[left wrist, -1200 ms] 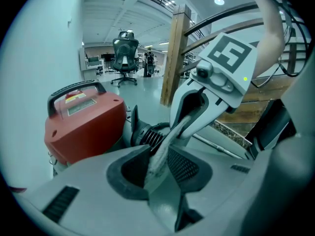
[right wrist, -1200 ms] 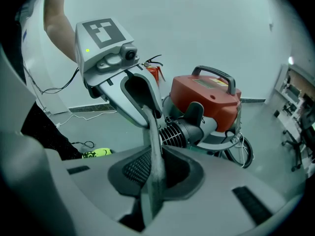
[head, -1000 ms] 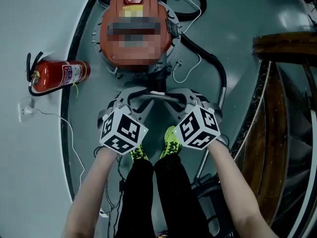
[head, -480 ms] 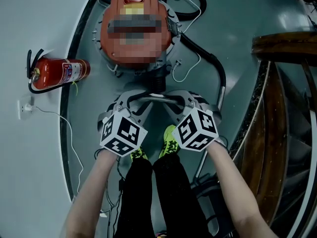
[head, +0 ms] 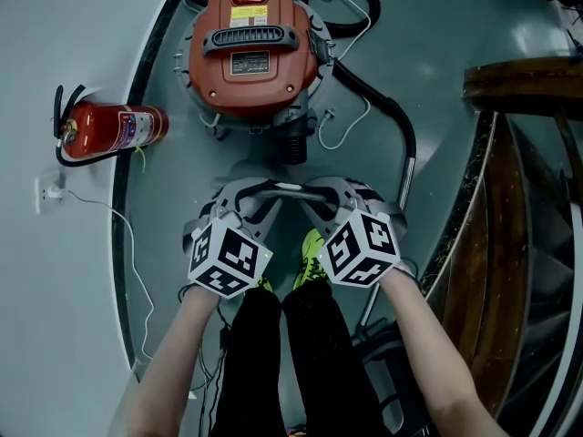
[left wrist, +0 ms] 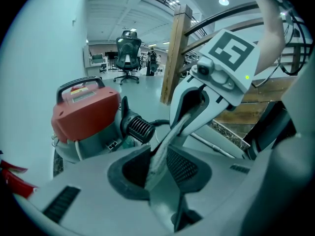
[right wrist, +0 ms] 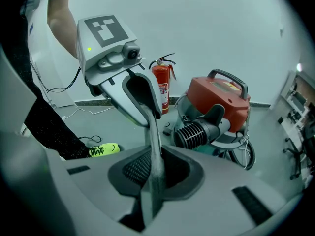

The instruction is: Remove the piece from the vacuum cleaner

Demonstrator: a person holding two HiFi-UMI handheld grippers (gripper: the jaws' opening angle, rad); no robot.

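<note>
Gripping opposite ends of the pale strip (head: 288,187), the left hand-held gripper (head: 262,192) and right hand-held gripper (head: 316,192) are holding it at six o'clock, apart from the vacuum cleaner (head: 252,53), so removal is looking finished.

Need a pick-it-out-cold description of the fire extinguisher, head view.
Start at the red-topped vacuum cleaner on the grey floor. To its left in the head view, against the wall, is the fire extinguisher. It is the only slim red cylinder, with a black hose at its top.
</note>
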